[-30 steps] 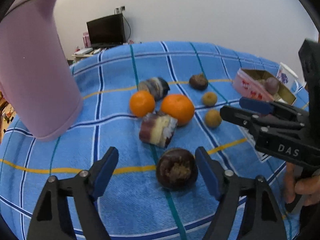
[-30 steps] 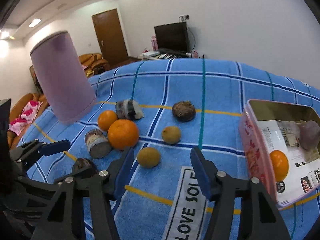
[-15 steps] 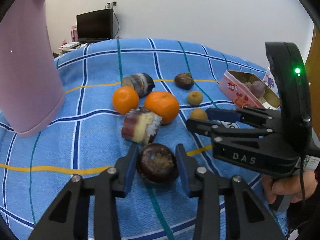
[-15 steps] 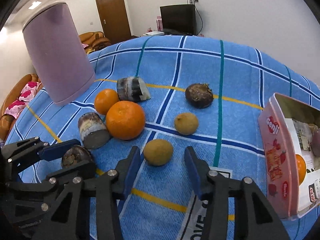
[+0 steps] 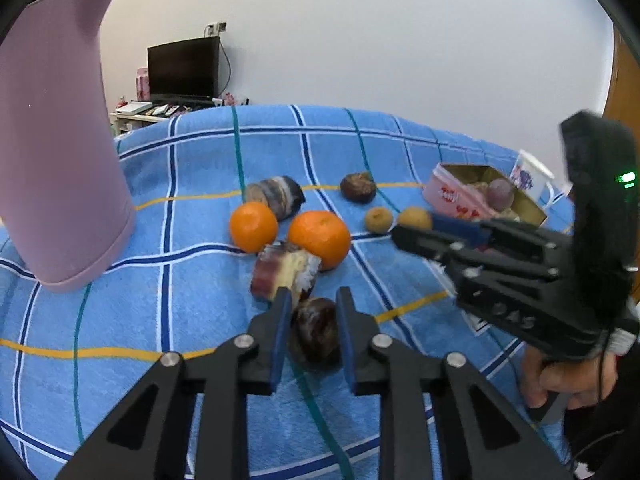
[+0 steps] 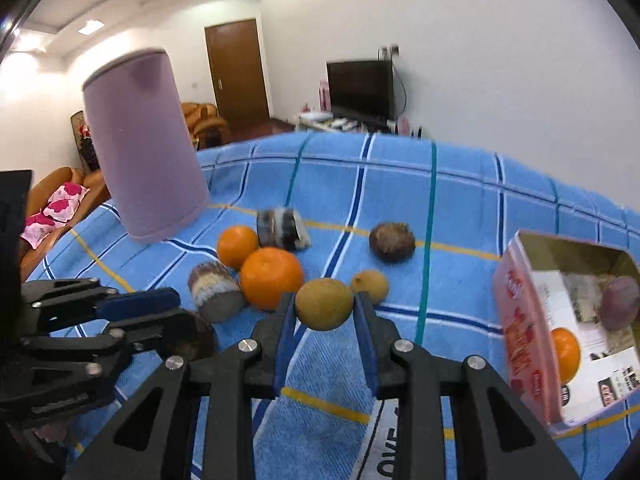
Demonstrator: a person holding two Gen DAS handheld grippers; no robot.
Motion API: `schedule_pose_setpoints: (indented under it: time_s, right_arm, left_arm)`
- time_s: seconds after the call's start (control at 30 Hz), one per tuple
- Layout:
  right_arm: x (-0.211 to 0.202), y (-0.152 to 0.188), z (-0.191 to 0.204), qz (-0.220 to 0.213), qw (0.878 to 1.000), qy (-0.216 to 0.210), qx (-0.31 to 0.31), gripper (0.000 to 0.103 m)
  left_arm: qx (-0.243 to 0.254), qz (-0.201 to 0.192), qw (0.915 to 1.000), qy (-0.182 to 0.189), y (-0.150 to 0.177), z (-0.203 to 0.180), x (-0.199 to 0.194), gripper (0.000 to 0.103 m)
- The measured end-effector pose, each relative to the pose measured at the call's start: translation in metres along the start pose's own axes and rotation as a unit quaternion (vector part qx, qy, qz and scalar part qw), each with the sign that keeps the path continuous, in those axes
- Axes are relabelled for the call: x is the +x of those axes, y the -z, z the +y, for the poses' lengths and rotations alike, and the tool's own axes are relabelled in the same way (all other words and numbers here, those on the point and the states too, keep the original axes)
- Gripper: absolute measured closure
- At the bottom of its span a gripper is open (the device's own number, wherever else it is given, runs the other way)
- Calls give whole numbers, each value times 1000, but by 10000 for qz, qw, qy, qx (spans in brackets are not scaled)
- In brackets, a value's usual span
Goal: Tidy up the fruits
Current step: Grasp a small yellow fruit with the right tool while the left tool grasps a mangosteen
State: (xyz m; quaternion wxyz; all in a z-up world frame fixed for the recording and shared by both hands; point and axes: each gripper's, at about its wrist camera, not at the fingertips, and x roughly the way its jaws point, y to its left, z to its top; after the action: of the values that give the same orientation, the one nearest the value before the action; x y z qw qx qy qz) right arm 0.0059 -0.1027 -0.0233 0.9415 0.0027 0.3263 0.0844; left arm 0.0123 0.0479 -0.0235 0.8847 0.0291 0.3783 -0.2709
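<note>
Left wrist cam: left gripper (image 5: 312,330) narrow, blue pads clamped on both sides of dark fruit (image 5: 316,334), which sits between the pads low centre, over blue checked cloth (image 5: 192,248). Cut chunk (image 5: 285,274) just beyond it at 12 o'clock, touching big orange (image 5: 319,238); small orange (image 5: 253,227) at 11, second chunk (image 5: 276,196) behind it. Brown fruit (image 5: 358,187) further back at 1. Pink jug (image 5: 56,160) far at 9–10. Tin (image 5: 476,200) at 2, purple fruit inside.

Right wrist cam: right gripper (image 6: 325,320) narrow, pads pressed on yellow-green fruit (image 6: 325,303); cannot tell if lifted off cloth. Similar smaller fruit (image 6: 370,286) just beside it at 1. Big orange (image 6: 272,278) at 11, touching the held fruit's left side in view. Tin (image 6: 520,320) at 3, open, w/ orange (image 6: 565,354) + purple fruit (image 6: 620,302) inside. Left gripper visible at 9.
</note>
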Motion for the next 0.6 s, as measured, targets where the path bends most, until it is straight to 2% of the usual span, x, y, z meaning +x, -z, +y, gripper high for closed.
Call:
schedule_pose_setpoints:
  time_s: [0.1,0.13,0.17,0.23,0.3,0.5,0.6]
  right_arm:
    - [-1,0,4,-33,9999,-19,-102,72]
    - [-1,0,4,-35,9999,-14,-109,72]
    - [-1,-1,4,-32,9999,-20,-101,72]
    - [0,-1,1,6,10000,-45,-32,72]
    - [0,1,-4,64,9999,-81,54,72]
    - [4,3,-10,196,9994,-144,249,72]
    - [0,3,-13,103,9993,-148,317,72]
  left_arm:
    - [7,149,9999,-69,1,-2,6,60]
    - [-5,223,9997,-77,2,-2,9,48]
    - [-1,277,9996,-101,3,-2,12,45]
    - [80,388,9991,-178,6,-7,18,45]
    - [175,611,9977,-219,9,-10,26,58]
    - [69,549,9984,-79,9,-6,24,59]
    - [103,421,9991,-38,8,-7,18,59]
